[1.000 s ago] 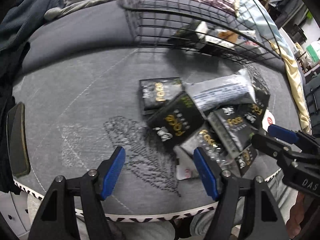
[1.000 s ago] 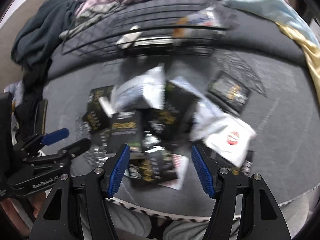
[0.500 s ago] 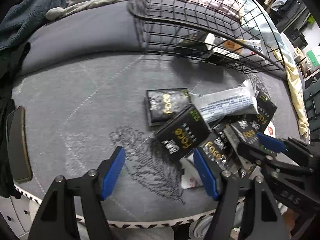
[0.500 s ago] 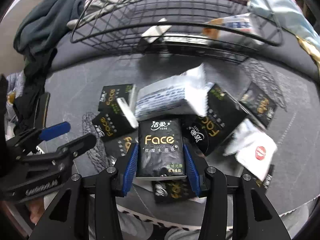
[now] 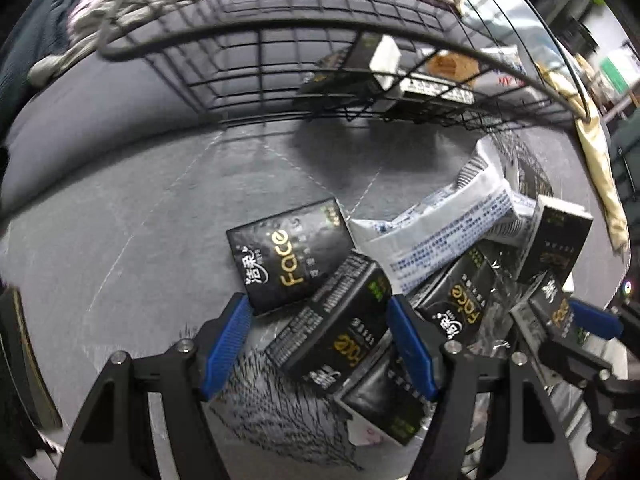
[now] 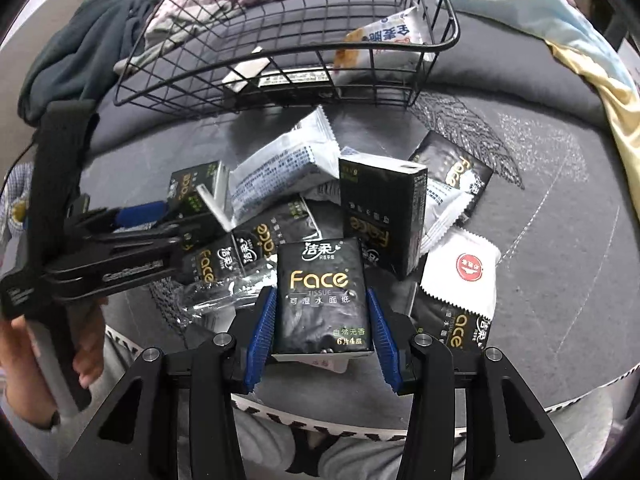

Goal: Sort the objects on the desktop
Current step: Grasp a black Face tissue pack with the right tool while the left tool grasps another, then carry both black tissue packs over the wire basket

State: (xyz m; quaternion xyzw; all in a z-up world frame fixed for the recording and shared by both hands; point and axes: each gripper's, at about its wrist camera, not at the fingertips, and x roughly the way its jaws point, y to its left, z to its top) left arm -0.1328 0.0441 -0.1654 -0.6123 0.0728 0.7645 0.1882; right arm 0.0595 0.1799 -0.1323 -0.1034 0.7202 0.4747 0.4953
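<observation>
Just past the heaped tissue packs (image 6: 322, 292), open grey cloth (image 5: 132, 208).

Black Face tissue packs (image 6: 324, 296) heaped on grey cloth, some flat, one on edge. White sachets (image 6: 280, 172) lie among them. Wire basket (image 6: 280, 52) behind holds a few packs.

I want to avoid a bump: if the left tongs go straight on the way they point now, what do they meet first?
Most likely the black tissue pack lying tilted between the open left tongs, on top of the pile. Depth is unclear, but nothing else appears in front of it.
</observation>
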